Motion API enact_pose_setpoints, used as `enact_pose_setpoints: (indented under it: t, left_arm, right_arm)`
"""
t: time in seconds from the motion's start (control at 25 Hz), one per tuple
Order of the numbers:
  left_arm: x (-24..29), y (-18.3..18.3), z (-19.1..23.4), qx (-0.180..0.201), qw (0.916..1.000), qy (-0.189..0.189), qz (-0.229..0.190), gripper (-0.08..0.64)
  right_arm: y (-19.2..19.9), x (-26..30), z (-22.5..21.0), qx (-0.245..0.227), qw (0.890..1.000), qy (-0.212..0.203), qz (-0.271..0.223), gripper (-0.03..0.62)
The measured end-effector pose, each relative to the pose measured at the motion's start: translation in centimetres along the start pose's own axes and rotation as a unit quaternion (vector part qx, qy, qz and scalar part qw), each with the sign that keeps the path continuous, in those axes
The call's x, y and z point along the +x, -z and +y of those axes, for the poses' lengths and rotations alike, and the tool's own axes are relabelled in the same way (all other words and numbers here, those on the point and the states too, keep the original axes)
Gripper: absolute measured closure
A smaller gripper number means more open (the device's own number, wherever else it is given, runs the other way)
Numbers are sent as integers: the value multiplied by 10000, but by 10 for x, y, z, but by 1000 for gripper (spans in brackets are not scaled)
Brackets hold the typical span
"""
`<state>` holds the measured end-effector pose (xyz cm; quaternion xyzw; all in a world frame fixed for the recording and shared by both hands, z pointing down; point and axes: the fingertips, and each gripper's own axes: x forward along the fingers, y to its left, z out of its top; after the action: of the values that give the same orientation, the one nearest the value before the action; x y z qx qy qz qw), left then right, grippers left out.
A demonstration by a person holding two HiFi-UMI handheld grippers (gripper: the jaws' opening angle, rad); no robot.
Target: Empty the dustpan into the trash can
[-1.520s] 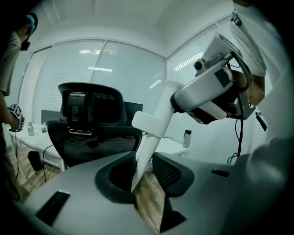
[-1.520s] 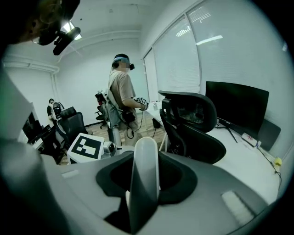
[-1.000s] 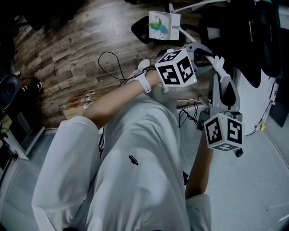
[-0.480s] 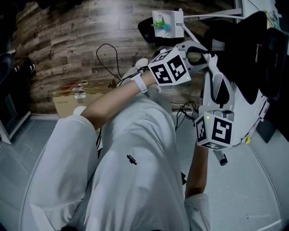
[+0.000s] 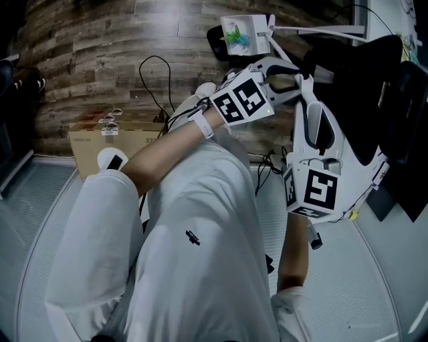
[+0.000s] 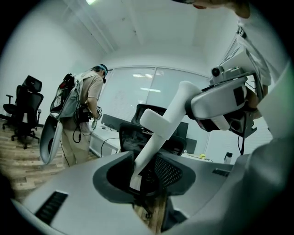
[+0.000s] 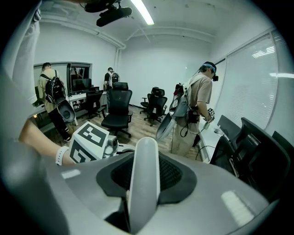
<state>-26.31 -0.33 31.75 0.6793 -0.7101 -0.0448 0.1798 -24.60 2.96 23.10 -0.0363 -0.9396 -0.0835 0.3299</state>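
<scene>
The right gripper (image 7: 143,183) has its fingers clamped on the handle (image 7: 146,149) of the dustpan (image 5: 259,28), which rides well beyond the fingertips with scraps (image 5: 235,35) inside, while the left gripper (image 6: 144,176), whose fingers have just been opening, has them slack around the same handle, probably to regrip for tipping.

A wood-plank floor (image 5: 100,60) is seen beside a grey ribbed mat (image 5: 374,287), and a cardboard box (image 5: 83,143) is set where the two meet. The room is enclosed by white walls (image 7: 161,64) and a glazed partition (image 7: 257,78). It is lit by a ceiling strip light (image 7: 142,11) and furnished with black office chairs (image 7: 117,108).
</scene>
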Motion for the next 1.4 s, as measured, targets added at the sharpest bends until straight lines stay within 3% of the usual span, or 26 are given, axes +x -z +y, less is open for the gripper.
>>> enact_pose_setpoints:
  t: [0.6,0.92,1.4]
  left_arm:
    - [-16,5,11,-190,9979,-514,-348,423]
    - [-36,20,4,-206,9942,-986,-386,420]
    - [-59,40,-24,-173,9867,-1517,-553,417]
  right_arm:
    - [-3,7,21,-956,9942,-494,-48,468]
    - [8,0,48,-1710,9796,-1018,-265,469]
    - [41,-30,79,-2715,9517,-1373,-427,469]
